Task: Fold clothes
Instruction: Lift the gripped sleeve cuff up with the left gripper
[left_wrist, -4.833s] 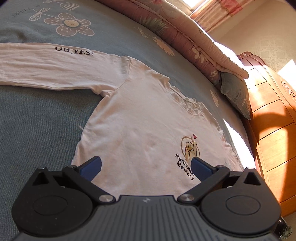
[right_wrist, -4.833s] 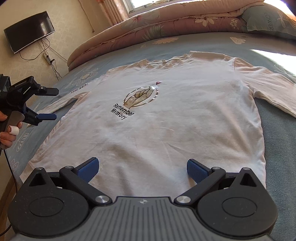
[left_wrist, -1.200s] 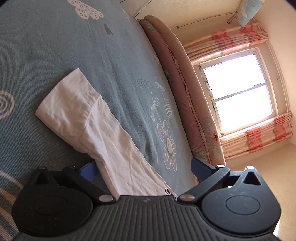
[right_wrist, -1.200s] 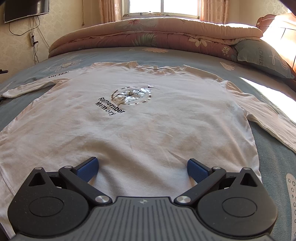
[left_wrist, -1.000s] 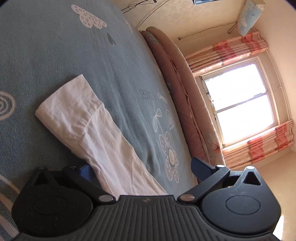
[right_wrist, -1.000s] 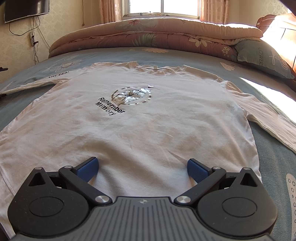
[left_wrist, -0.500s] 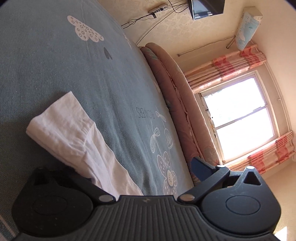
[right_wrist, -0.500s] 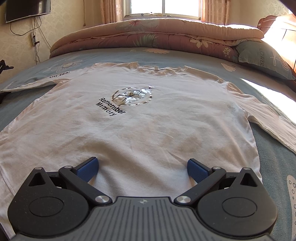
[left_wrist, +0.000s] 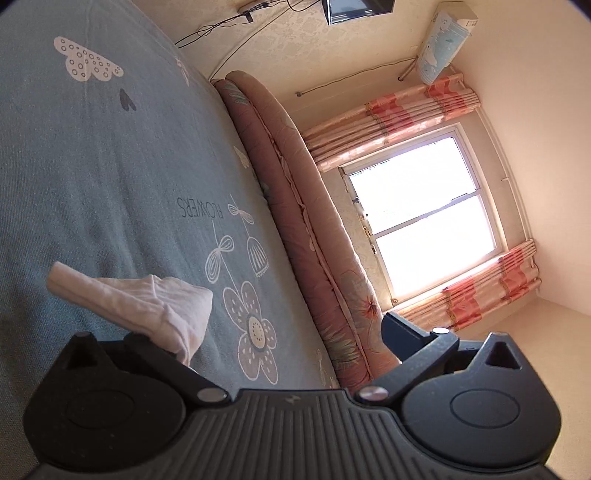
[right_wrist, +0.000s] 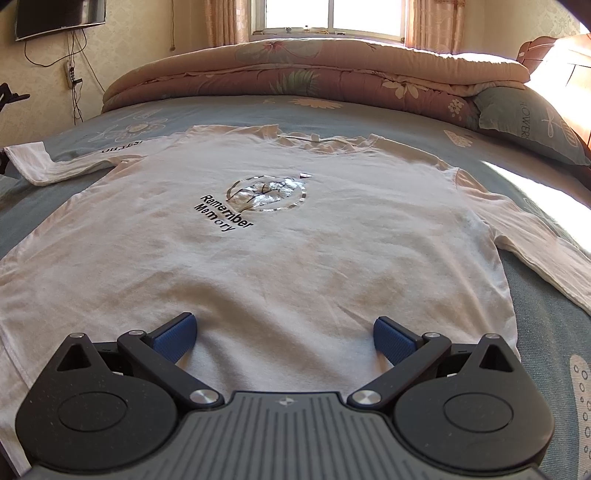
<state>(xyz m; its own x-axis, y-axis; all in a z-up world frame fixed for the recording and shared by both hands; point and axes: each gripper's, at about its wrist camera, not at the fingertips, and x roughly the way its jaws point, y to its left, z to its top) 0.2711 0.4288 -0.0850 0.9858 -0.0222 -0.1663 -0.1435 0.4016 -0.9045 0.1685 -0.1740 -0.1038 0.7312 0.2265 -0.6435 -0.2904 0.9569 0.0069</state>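
Observation:
A white long-sleeved shirt (right_wrist: 280, 251) printed "Remember Memory" lies flat, front up, on the blue bedspread (right_wrist: 546, 325). My right gripper (right_wrist: 283, 332) is open and empty, low over the shirt's hem. The shirt's left sleeve end (right_wrist: 33, 162) is raised a little off the bed. In the left wrist view that sleeve cuff (left_wrist: 140, 306) is bunched and draped over my left gripper's left finger, which it hides. My left gripper (left_wrist: 273, 332) has its jaws wide apart, the right fingertip (left_wrist: 399, 332) clear of the cloth.
A rolled pink floral quilt (right_wrist: 317, 81) lies along the head of the bed under the window (right_wrist: 332, 16). A blue pillow (right_wrist: 532, 125) sits at the right by a wooden headboard (right_wrist: 561, 51). A wall TV (right_wrist: 59, 14) hangs at the left.
The sleeve cuff, flat on the bed a second ago, is now bunched and lifted on my left gripper's left finger; the left view has tilted up. The right gripper has barely moved.

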